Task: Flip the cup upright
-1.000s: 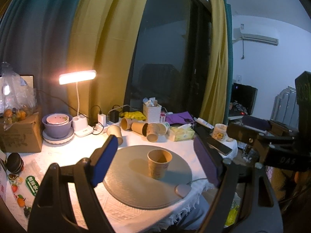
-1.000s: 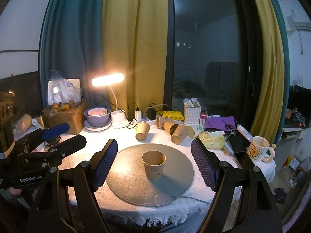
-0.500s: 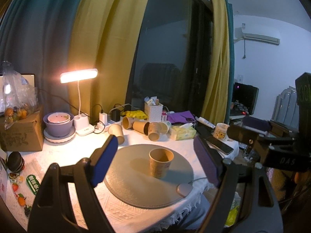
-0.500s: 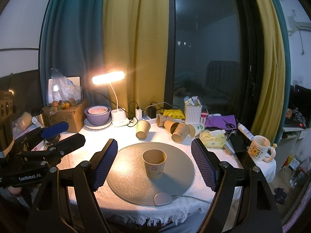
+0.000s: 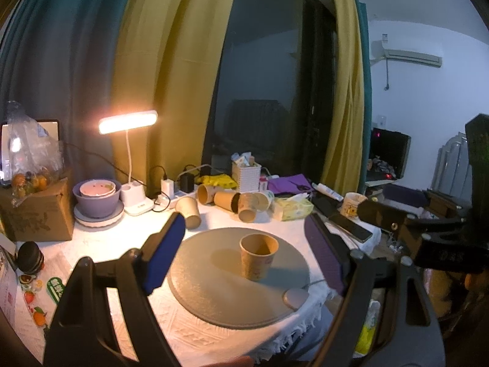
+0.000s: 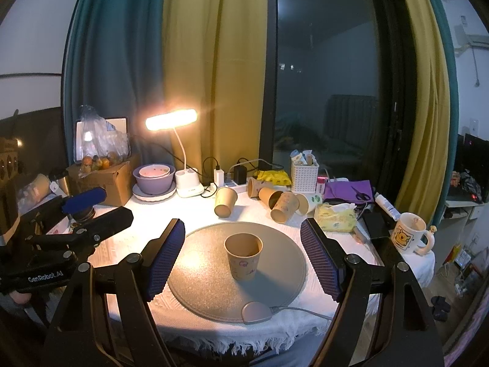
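A brown paper cup (image 5: 258,257) stands upright, mouth up, on the round grey mat (image 5: 214,281); it also shows in the right wrist view (image 6: 243,256) on the mat (image 6: 201,278). My left gripper (image 5: 244,252) is open and empty, held back from the cup, which appears between its fingers. My right gripper (image 6: 243,255) is open and empty, also short of the cup. The left gripper shows at the left of the right wrist view (image 6: 91,211), and the right gripper's body is at the right edge of the left wrist view.
Several paper cups (image 6: 279,203) lie tipped behind the mat, one (image 6: 225,202) upside down. A lit desk lamp (image 6: 171,119), purple bowl (image 6: 154,177), cardboard box (image 6: 104,180), white basket (image 6: 304,176), tissue pack (image 6: 336,217), mug (image 6: 408,235) and a mouse (image 6: 256,312) at the table's front edge.
Both grippers have drifted slightly; the view shifts a little. The cup stays upright on the mat and both grippers stay open.
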